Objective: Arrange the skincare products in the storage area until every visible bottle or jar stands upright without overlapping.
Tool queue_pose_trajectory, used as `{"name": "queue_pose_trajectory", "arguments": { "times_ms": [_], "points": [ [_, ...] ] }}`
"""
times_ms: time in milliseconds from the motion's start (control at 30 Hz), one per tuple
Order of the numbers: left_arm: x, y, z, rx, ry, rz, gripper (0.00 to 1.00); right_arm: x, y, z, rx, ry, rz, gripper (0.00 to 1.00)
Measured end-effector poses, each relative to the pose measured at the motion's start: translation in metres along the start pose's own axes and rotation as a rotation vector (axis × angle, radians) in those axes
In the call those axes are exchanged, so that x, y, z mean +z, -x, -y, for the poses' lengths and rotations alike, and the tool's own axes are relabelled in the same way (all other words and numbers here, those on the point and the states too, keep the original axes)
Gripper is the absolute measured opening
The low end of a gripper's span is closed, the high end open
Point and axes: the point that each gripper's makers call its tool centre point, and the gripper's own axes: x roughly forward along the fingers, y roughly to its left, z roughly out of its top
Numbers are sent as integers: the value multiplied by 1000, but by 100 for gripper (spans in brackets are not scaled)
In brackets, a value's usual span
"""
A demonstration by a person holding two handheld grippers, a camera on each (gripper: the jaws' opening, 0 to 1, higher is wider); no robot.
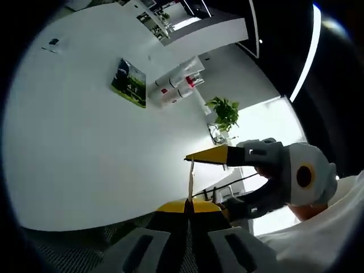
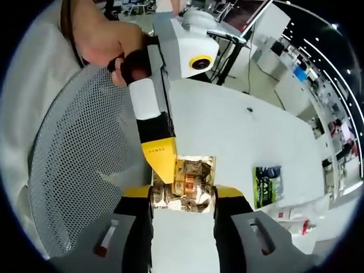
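Progress looks slight from where I stand: the skincare products (image 1: 177,86) lie on their sides in a small cluster far across the white table (image 1: 85,159), white tubes and bottles with red caps, beside a dark green packet (image 1: 129,83), and none of them appears to stand upright yet. In the right gripper view the same tubes (image 2: 293,219) show at the lower right edge, again lying flat, near the green packet (image 2: 268,185). Neither tool is anywhere near them. Both are busy with something else: a flat clear packet (image 2: 185,183) with brownish printed contents, pinched across its width between the yellow-tipped jaws of the right gripper (image 2: 183,199), which are clenched on its two side edges. The left gripper (image 2: 162,162) comes down from above in that view with its yellow tip touching the packet's upper left corner. In the left gripper view the packet appears edge-on as a thin pale strip (image 1: 190,179), its lower end meeting the left gripper's (image 1: 189,206) own jaws, which stand drawn close together there; whether they truly pinch it I cannot tell. The right gripper (image 1: 207,156) reaches in from the right with a hand (image 1: 310,210) behind it. I judge that the whole standing-up job remains ahead.
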Motion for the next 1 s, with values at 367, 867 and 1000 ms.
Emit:
{"name": "queue_pose_trajectory", "arguments": {
  "times_ms": [367, 867, 1000],
  "points": [
    [0, 1, 0, -12, 30, 3, 0, 3, -1, 1, -9, 32, 4, 39],
    [-2, 0, -2, -9, 47, -13, 2, 5, 5, 1, 9, 11, 24, 35],
    [4, 2, -1, -25, 66, 12, 2, 6, 4, 7, 1, 19, 23, 36]
  ]
}}
